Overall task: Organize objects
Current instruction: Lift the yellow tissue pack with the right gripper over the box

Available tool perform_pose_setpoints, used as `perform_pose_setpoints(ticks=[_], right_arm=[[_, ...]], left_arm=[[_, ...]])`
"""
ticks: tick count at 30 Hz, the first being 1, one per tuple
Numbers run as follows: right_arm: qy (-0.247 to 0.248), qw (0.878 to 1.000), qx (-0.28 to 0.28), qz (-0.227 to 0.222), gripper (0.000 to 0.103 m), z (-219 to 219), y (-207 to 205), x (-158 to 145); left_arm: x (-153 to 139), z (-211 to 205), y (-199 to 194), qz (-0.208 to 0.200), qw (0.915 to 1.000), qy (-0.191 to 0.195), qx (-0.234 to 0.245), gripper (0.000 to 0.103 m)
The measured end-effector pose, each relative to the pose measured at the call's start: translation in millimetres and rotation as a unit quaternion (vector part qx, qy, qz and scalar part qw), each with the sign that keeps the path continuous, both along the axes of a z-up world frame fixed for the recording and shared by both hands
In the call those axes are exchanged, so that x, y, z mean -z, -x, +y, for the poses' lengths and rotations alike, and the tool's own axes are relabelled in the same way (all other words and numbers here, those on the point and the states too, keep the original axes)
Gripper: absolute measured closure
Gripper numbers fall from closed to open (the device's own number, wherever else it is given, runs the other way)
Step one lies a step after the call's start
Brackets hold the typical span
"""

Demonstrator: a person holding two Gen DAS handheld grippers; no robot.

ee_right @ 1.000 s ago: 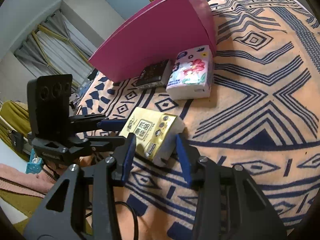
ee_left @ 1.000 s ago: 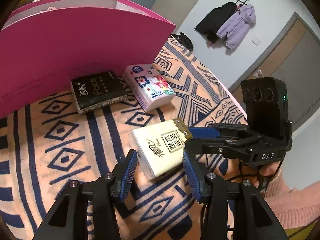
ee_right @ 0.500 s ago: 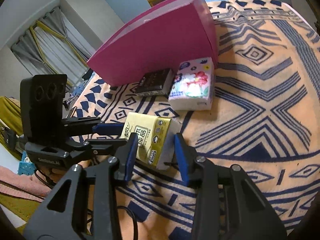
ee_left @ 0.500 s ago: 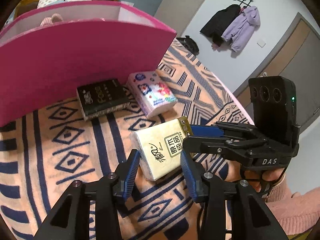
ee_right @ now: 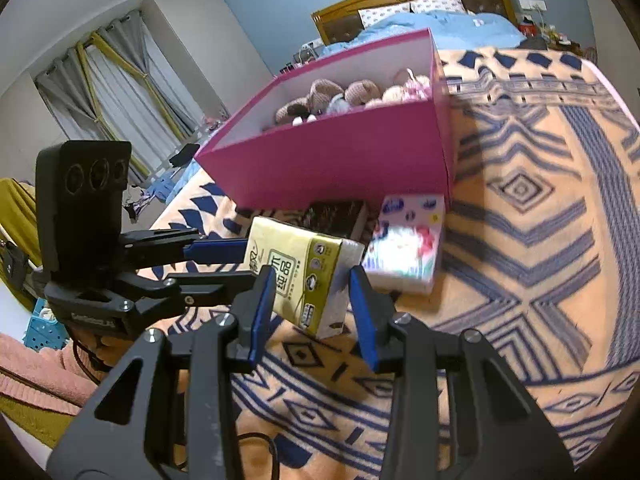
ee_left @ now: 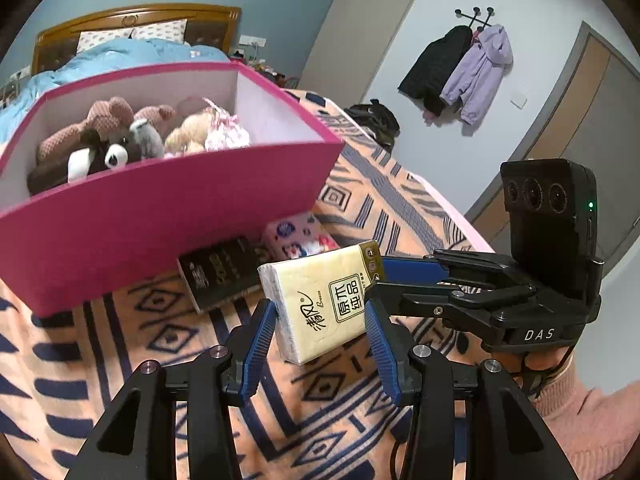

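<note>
Holding a yellow tissue pack (ee_left: 320, 300) in mid-air, tilted, clear of the patterned blanket (ee_left: 100, 360) on the bed. Gripping it with both tools at once: left tongs (ee_left: 319, 316) clenched on its near end, blue pads pressed against its two sides; right tongs (ee_right: 312, 280) clenched on it too, reaching in from the right side of the left view, one finger above and one below the pack's far end. Printed on top with dark characters and a boxed label.

Just behind and below, on the blanket: a black tissue pack (ee_left: 224, 272) and, right beside it, a floral tissue pack (ee_left: 296, 236), both lying flat just in front of the pink box (ee_left: 160, 216). Inside that box, open at the top: plush toys (ee_left: 108, 136), heaped towards one end.

Behind the right tool, a pink sleeve (ee_left: 592, 412). Farther off: a wooden headboard (ee_left: 132, 20) with pillows and a blue quilt, jackets (ee_left: 460, 72) on a wall hook, and, in the right view, grey curtains (ee_right: 112, 96).
</note>
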State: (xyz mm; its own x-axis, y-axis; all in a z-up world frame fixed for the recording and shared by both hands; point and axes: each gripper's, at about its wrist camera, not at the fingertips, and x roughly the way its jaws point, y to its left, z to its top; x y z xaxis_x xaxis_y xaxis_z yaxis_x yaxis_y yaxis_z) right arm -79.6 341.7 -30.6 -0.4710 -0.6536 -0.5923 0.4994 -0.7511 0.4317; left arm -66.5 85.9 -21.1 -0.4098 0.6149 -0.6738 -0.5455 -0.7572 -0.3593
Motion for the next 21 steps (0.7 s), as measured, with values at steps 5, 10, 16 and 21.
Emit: perform_pose_setpoints(ticks=[5, 10, 16, 21], right_arm=[[0.000, 1.000, 0.000, 0.019, 0.062, -1.0, 7.7, -14.4], [0.001, 0.999, 0.002, 0.035, 0.062, -0.3, 19.5, -29.4], [0.000, 0.998, 0.007, 0.055, 0.062, 0.2, 34.2, -46.3], [0.005, 0.998, 0.007, 0.062, 0.062, 1.7, 50.0, -56.4]], left_arm=[[-14.8, -2.8, 5.2, 0.019, 0.9998, 0.000, -0.004, 0.057], [-29.3, -0.5, 16.9, 0.031, 0.9995, -0.004, -0.005, 0.057], [-44.0, 2.2, 30.4, 0.050, 0.9987, -0.003, -0.008, 0.057], [-52.1, 1.7, 46.2, 0.052, 0.9985, -0.011, -0.011, 0.057]])
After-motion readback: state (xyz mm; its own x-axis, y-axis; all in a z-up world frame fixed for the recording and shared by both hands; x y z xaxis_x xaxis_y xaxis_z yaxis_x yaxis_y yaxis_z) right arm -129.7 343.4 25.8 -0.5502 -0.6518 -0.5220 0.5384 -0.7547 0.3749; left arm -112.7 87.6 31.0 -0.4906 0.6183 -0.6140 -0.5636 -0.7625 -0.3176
